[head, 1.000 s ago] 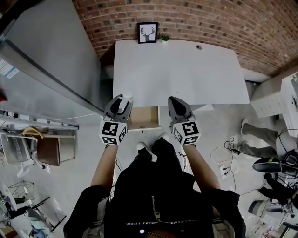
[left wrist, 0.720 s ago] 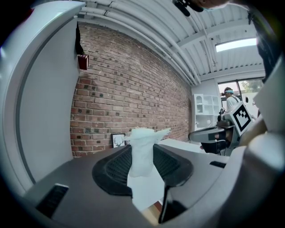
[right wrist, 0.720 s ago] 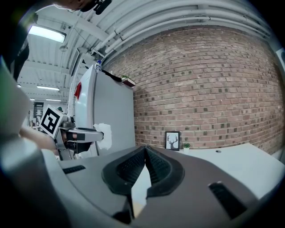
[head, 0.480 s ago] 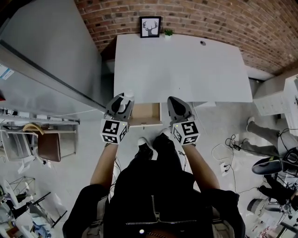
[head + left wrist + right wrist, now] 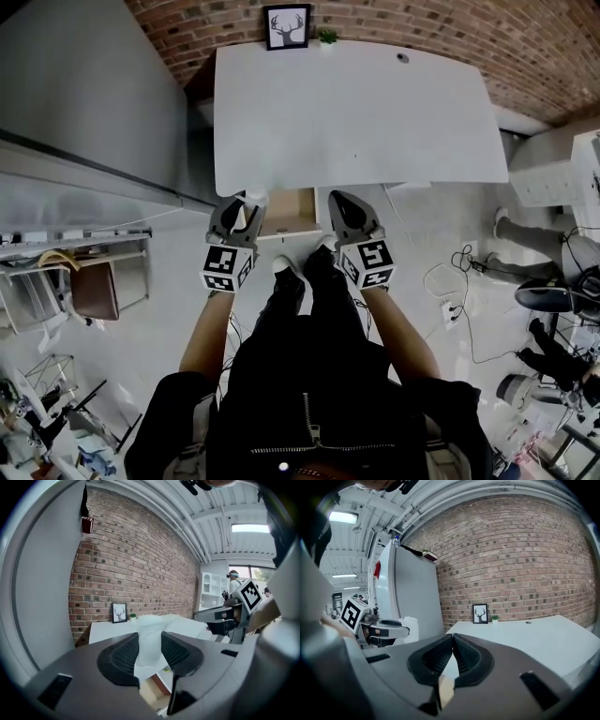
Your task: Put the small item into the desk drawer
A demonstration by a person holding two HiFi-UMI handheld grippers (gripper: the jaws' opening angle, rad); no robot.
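Both my grippers have come forward since a second ago, and the white rectangular table (image 5: 356,112) sits higher in the frame, its near edge now just above my jaws. My left gripper (image 5: 242,217) is clenched on the small white crumpled item (image 5: 149,637), held at centre left, just left of the open brown wooden drawer (image 5: 289,220) under the table's edge. My right gripper (image 5: 345,214) has its jaws pressed together on nothing, just right of the drawer.

Drawer (image 5: 291,214) — half hidden under the desk (image 5: 356,112) edge — contents unclear.
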